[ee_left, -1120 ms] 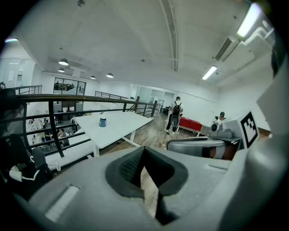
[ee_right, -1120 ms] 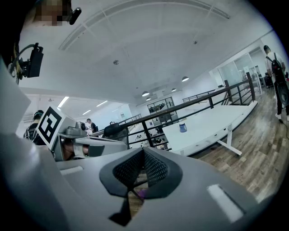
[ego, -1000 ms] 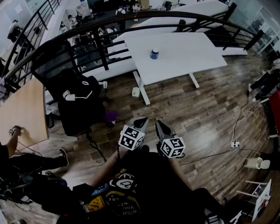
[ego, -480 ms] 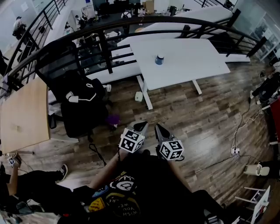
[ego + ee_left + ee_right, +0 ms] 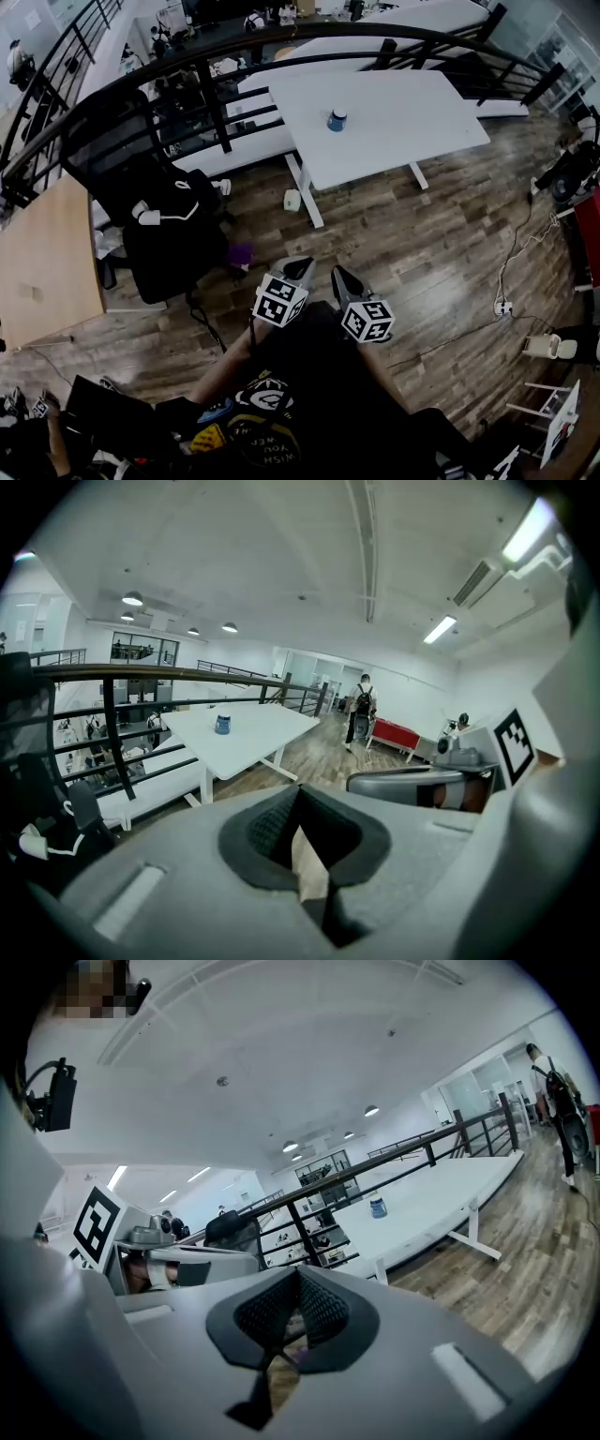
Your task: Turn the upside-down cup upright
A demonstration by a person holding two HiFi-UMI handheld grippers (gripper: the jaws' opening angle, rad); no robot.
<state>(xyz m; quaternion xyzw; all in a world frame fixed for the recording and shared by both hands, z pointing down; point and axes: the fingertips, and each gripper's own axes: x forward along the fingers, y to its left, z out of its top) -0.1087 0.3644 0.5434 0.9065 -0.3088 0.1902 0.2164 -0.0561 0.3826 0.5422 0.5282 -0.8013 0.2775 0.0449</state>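
The small blue cup (image 5: pixel 336 119) on the white rectangular table (image 5: pixel 403 117) stands well ahead of the left gripper (image 5: pixel 302 266) and right gripper (image 5: pixel 341 275), both with jaws together and empty.

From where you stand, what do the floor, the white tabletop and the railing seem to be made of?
Floor: wood or wood-look planks, slight sheen; grain and seams show. Tabletop: smooth matte white, probably laminate; no grain. Railing: dark slim bars, likely painted metal.
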